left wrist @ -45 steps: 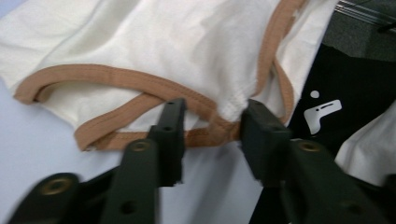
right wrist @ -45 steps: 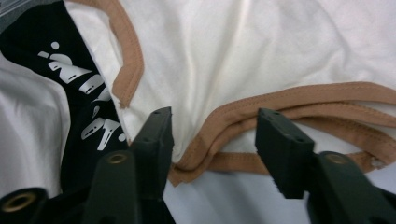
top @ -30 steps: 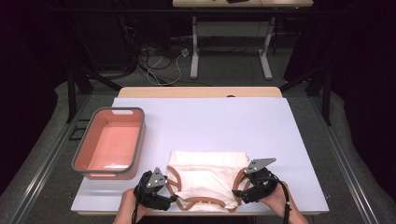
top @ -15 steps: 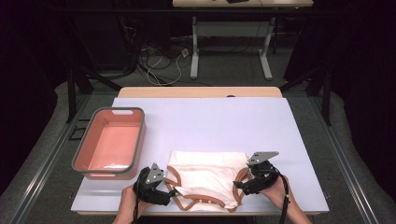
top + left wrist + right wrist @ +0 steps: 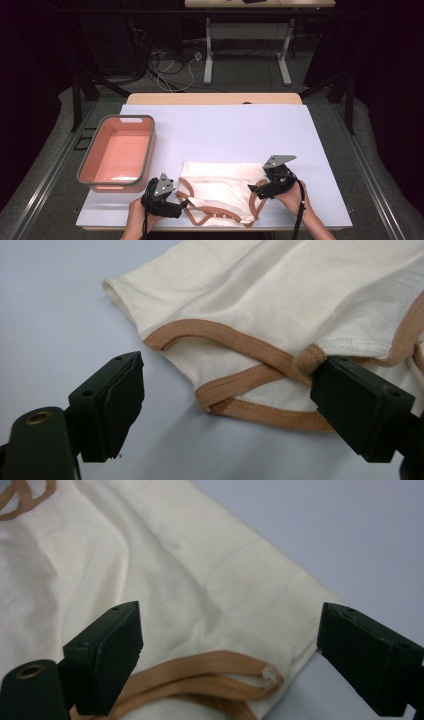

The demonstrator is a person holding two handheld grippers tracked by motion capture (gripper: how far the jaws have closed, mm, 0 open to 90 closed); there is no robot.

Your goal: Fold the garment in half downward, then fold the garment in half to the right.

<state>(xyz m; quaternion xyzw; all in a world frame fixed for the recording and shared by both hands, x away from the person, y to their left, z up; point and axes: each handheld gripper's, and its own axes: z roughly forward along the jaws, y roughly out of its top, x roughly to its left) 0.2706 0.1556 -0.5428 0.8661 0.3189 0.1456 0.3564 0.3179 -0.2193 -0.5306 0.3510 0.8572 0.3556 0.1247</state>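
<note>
A cream garment with tan trim (image 5: 220, 187) lies flat near the table's front edge. My left gripper (image 5: 177, 205) rests at its near left corner. In the left gripper view, the gripper (image 5: 225, 385) is open, its jaws having just been opening. The crossed tan straps (image 5: 250, 375) lie between the jaws, unpinched. My right gripper (image 5: 255, 189) sits at the garment's right edge. In the right gripper view, this gripper (image 5: 227, 630) is also open after just opening. Cream cloth (image 5: 150, 570) and a tan strap loop (image 5: 210, 672) lie loose between its jaws.
A pink tub with a grey rim (image 5: 150, 145) stands at the left of the white table board (image 5: 225, 130). The board's front edge runs just under both hands. Beyond the far wooden edge are desk legs and cables on the floor.
Both pairs of jaws stand wider than before. The right gripper has drifted a little along the garment's right edge. The left hand has stayed where it was.
</note>
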